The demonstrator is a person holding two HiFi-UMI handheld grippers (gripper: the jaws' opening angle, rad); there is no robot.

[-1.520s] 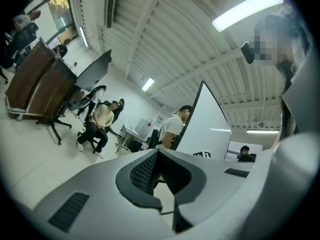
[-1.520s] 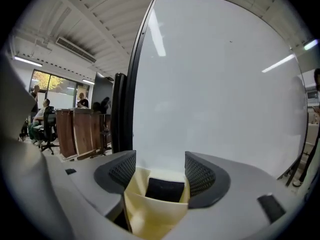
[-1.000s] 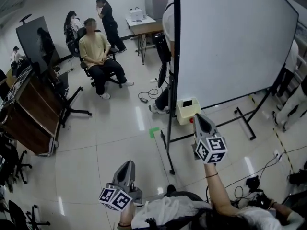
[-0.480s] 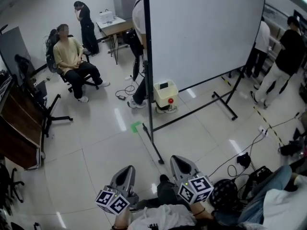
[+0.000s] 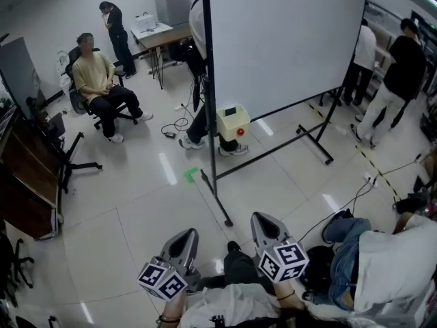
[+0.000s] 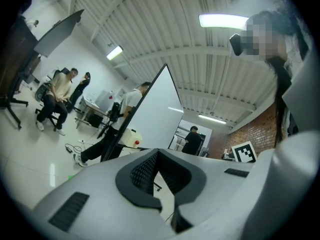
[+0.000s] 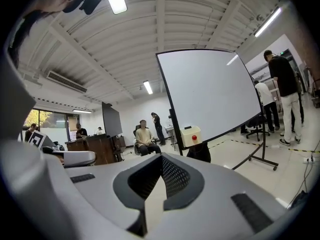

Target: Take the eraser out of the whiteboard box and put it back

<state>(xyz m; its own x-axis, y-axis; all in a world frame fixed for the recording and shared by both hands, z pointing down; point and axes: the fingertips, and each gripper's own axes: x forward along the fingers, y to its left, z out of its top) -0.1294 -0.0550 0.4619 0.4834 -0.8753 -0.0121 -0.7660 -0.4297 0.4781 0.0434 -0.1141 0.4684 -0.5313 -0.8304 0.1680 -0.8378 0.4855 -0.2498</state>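
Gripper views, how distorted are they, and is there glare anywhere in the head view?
Left gripper view: strong fisheye, black rounded corners, ceiling lamp blown out. Right gripper view: same bending, the whiteboard edges curve. Head view: lamp reflections streak the glossy floor; otherwise evenly lit and sharp.

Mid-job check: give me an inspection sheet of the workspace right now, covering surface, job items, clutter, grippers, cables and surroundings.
Surface: pale glossy tiled floor, with a green mark near the stand's foot.
Job's things: whiteboard upright on its stand; cream box with a red knob at its lower edge; eraser not made out.
Clutter: empty office chair beside the dark desk.
Grippers: left gripper and right gripper both shut, nothing between the jaws, held low and well apart from the box.
Cables: loose cable behind the board; another across the floor at right.
Surroundings: seated person; standing person at right.
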